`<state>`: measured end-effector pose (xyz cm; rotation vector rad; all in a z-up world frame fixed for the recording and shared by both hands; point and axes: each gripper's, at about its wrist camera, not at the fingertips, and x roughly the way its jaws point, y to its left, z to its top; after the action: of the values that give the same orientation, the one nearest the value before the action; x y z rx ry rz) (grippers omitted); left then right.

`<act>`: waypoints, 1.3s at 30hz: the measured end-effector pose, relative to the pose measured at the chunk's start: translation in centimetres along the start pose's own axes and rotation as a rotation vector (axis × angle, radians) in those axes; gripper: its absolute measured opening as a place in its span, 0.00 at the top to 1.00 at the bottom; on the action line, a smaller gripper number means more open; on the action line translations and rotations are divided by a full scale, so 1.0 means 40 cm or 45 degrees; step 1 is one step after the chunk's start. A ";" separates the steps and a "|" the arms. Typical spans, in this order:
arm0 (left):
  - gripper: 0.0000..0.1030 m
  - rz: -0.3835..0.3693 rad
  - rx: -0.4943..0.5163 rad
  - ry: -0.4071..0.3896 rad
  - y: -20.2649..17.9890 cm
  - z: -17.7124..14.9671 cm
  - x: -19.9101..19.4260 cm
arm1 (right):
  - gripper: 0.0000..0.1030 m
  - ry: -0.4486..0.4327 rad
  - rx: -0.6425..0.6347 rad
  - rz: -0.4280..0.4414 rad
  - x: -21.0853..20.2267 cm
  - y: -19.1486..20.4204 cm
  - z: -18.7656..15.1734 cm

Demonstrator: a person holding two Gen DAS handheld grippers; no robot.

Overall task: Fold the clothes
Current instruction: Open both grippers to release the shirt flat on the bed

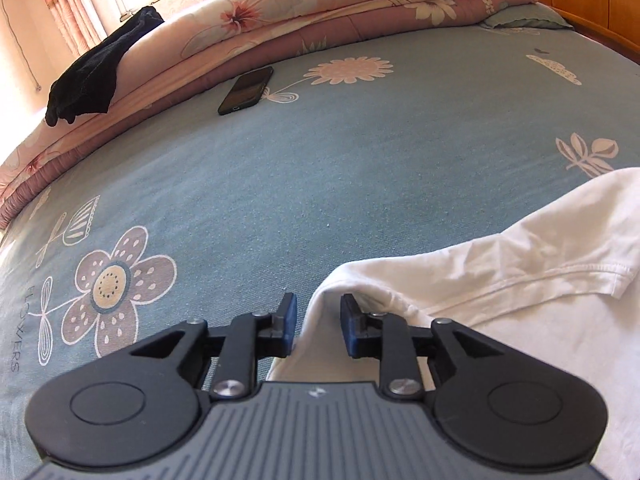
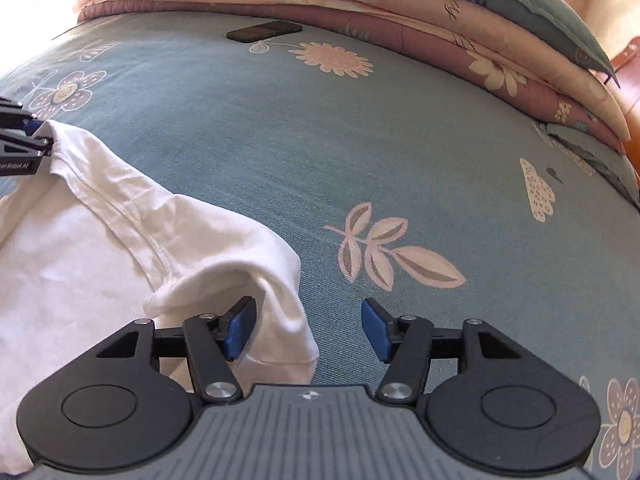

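A black phone (image 1: 246,90) and dark garment (image 1: 86,84) are lying by stacked quilts (image 1: 280,28) on the blue bedsheet (image 1: 320,168), while both claws, left gripper (image 1: 318,328) narrowly parted and right gripper (image 2: 308,330) spread, are straddling unpinched corners of the white t-shirt (image 2: 80,248).

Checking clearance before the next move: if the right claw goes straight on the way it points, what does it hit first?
Probably the white T-shirt's sleeve, lying between the right claw's open jaws; past its hem, only blue floral bedsheet. Depth is uncertain.
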<state>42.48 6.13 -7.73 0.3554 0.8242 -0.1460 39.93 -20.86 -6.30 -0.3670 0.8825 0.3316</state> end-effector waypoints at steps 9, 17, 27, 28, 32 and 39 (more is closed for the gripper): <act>0.65 0.066 0.118 -0.102 -0.010 0.037 0.032 | 0.37 -0.218 -0.583 -0.226 0.035 0.121 0.056; 0.62 -0.092 -0.485 0.026 0.104 0.051 0.157 | 0.37 -0.056 0.189 -0.100 0.185 -0.071 0.120; 0.57 -0.091 -0.221 0.009 0.053 0.056 0.031 | 0.34 -0.081 0.072 -0.050 0.027 -0.036 0.094; 0.57 -0.104 -0.185 0.026 0.046 0.054 0.006 | 0.34 -0.068 0.069 -0.030 -0.002 -0.032 0.092; 0.54 -0.165 -0.072 0.077 0.016 0.033 -0.110 | 0.34 -0.043 0.037 0.012 -0.130 -0.001 0.063; 0.38 -0.225 0.090 0.081 -0.022 -0.082 -0.344 | 0.30 -0.130 0.036 0.110 -0.389 0.046 -0.057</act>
<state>30.73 6.38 0.17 0.3546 0.9145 -0.3304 28.35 -22.24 4.42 -0.2839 0.8038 0.4140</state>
